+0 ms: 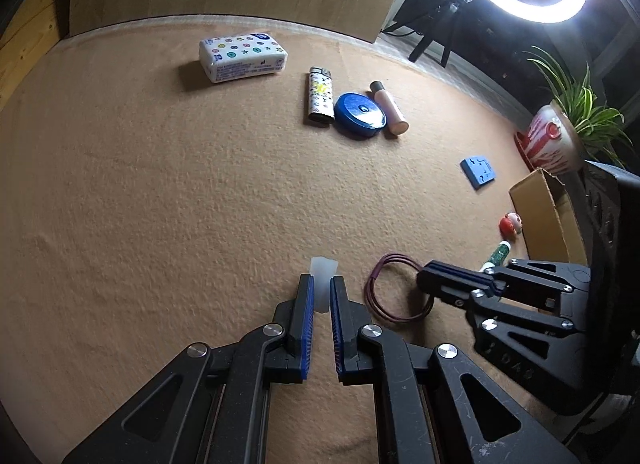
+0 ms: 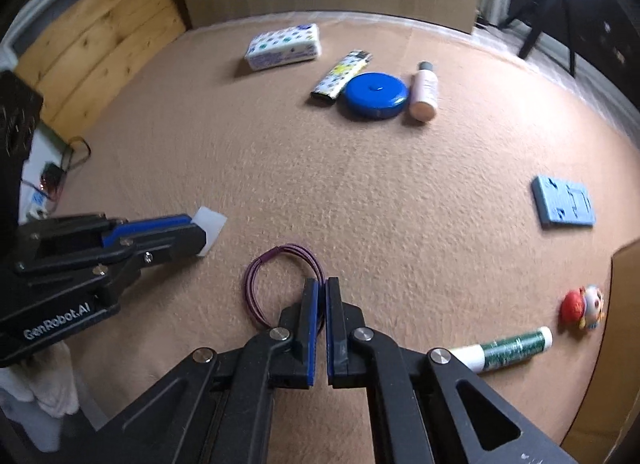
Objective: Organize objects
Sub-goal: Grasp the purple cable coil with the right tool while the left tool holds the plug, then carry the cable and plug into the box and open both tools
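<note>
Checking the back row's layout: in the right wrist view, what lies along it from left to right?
Tissue pack → lighter → blue round case → pink bottle.

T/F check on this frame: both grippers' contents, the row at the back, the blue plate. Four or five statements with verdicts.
1. The left gripper is shut on the white block. True.
2. The right gripper is open and holds nothing. False: it is shut on the purple wire loop.
3. The blue round case lies between the lighter and the pink bottle. True.
4. The blue plate lies inside the cardboard box. False: it lies on the tan cloth.
</note>
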Available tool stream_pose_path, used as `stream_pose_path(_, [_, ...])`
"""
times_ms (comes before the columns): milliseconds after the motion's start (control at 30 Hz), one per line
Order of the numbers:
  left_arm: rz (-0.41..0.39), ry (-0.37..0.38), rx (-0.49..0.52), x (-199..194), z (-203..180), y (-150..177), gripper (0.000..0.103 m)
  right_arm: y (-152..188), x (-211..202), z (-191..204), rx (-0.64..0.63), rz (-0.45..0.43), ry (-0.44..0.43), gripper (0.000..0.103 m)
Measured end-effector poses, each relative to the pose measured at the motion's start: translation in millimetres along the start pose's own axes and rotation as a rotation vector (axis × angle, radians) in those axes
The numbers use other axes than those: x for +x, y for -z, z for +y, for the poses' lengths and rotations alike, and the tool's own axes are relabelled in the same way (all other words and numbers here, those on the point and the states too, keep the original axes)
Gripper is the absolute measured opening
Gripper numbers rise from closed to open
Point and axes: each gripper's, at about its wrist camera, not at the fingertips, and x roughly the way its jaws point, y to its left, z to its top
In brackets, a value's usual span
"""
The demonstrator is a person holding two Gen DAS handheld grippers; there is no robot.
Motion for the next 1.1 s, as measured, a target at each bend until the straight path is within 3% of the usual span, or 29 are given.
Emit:
stream_pose_path(333, [-0.025, 0.026, 0.052, -16, -26, 0, 0.009, 10, -54, -26, 0.119, -0.113, -0.035, 0.003])
stream_pose_path(600, [-0.05, 0.085, 0.129, -28, -71, -5, 0.008, 32, -116, -55, 0.218, -0.225, -0.031, 0.003])
stream_pose_path(1100, [-0.043, 0.233, 0.361, -18, -207, -11, 0.009, 103, -207, -150, 0.462, -0.373, 0.128, 0.003])
